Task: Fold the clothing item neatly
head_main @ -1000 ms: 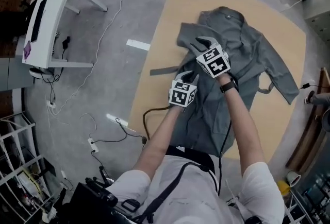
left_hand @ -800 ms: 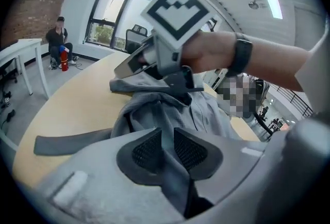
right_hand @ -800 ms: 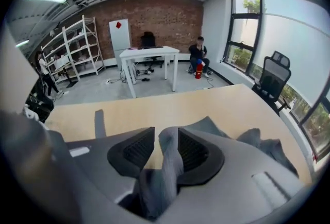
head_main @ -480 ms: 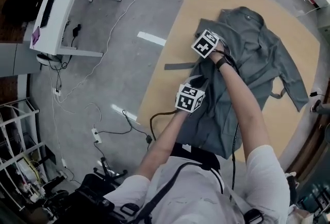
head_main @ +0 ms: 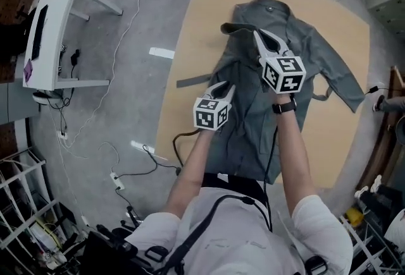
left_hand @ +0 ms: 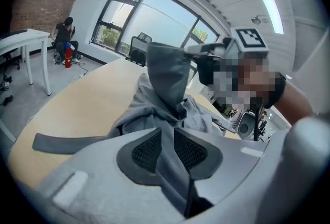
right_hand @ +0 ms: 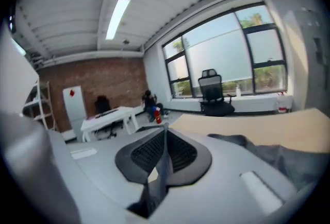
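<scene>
Both forearms reach forward over the tan table (head_main: 196, 33). My left gripper (head_main: 224, 87) pinches a raised fold of the grey garment (head_main: 310, 46). Farther out, my right gripper (head_main: 258, 35) has its jaws closing, seemingly on a thin cloth edge. The grey garment lies lengthwise on the table, collar far.

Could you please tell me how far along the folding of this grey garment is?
Early days. Done: the grey garment lies spread on the board. In hand: the left gripper pinches its near edge, and the right gripper is closing on fabric too. Left: the far sleeve lies outstretched and the body is unfolded.
</scene>
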The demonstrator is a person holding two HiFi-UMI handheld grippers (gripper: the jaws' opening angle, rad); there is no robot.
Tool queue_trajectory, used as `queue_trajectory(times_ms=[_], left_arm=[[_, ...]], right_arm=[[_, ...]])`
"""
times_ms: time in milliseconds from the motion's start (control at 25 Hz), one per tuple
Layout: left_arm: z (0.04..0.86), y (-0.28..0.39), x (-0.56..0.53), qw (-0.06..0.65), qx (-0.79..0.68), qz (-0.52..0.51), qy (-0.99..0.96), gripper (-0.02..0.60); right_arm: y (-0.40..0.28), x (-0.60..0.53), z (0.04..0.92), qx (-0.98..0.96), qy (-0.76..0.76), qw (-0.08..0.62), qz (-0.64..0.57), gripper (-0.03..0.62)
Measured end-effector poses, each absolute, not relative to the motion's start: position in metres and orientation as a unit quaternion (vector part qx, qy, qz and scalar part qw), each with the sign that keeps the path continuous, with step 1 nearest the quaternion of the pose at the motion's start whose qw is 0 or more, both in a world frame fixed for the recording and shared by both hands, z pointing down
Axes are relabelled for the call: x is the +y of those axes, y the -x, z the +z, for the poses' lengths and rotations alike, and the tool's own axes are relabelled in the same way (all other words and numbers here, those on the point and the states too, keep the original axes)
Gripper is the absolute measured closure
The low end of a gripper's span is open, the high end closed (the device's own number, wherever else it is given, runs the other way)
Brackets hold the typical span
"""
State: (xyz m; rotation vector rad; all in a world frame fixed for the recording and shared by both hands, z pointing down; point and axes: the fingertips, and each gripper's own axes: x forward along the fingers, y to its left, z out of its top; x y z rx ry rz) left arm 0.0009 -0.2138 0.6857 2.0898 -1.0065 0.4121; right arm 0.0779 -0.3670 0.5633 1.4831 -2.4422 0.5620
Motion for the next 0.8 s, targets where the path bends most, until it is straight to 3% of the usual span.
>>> queue_trajectory(times_ms=[160,320,560,640,800], left_arm=[[0.685,-0.011,-0.215,0.387,-0.390,0.159,-0.820,0.502],[0.680,-0.028,-0.214,0.388,-0.380,0.158,-0.825,0.502],[0.680,-0.056,-0.206,0.382,-0.360,0.172,-0.834,0.502],[0.681,-0.062,-0.204,0.381,-0.355,0.175,-0.835,0.502],[0.677,-0.070,-0.199,0.374,-0.348,0.181,-0.840,0.502]], right_arm=[[-0.187,-0.336,0.546,-0.756,-0.607,-0.027,0.245,0.576],[-0.280,-0.294,0.570,-0.654,-0.683,-0.123,0.302,0.577],[-0.362,-0.230,0.648,-0.487,-0.737,-0.251,0.395,0.579],[-0.363,-0.214,0.672,-0.479,-0.744,-0.217,0.412,0.580],[-0.353,-0.185,0.705,-0.491,-0.760,-0.060,0.422,0.540]])
